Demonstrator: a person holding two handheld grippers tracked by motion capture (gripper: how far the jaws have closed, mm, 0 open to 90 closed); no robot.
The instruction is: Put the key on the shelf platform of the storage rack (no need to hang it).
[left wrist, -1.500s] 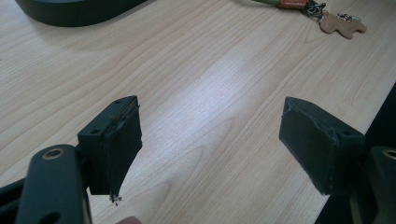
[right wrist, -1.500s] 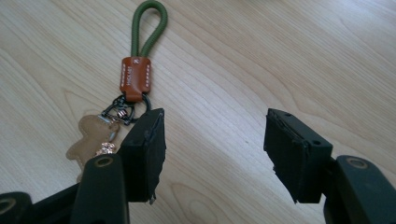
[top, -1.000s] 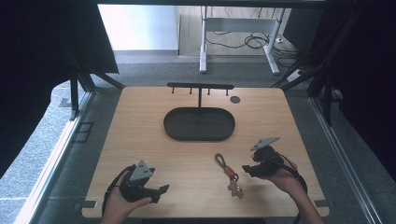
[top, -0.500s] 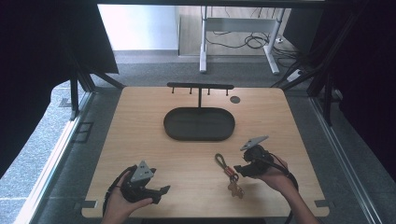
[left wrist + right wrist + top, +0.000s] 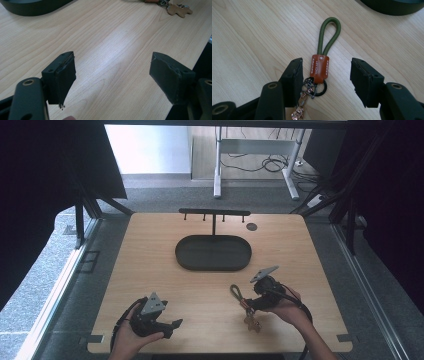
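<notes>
Left gripper (image 5: 176,324): kept at the near-left of the worktop (image 5: 150,265), where it was a second ago; jaws held wide apart, nothing between them, bare wood seen through the gap in the left gripper view.
Keyring (image 5: 320,68): lying flat on the worktop, near-right of centre, in front of the tray; green cord loop (image 5: 329,35) pointed away, brown leather tab at the middle, black ring and small charms at the near end.
Right gripper (image 5: 325,80): moved in leftward from the right over the last second (a short slide, slightly lower) and now placed over the keyring; jaws about half open, narrowed a touch in that time, leather tab between them but not touched by either pad, closer to the left pad.
Meaning for the work: approach judged as finished, grasp not yet made; closing on the tab is likely the next step.
Dark oval tray (image 5: 213,252): mid-worktop, nothing inside.
Hook rack (image 5: 214,213): behind the tray, nothing hung on it.
Count: two grippers, one keyring, one tray, one rack, one small dark disc (image 5: 251,226) at the far right.
</notes>
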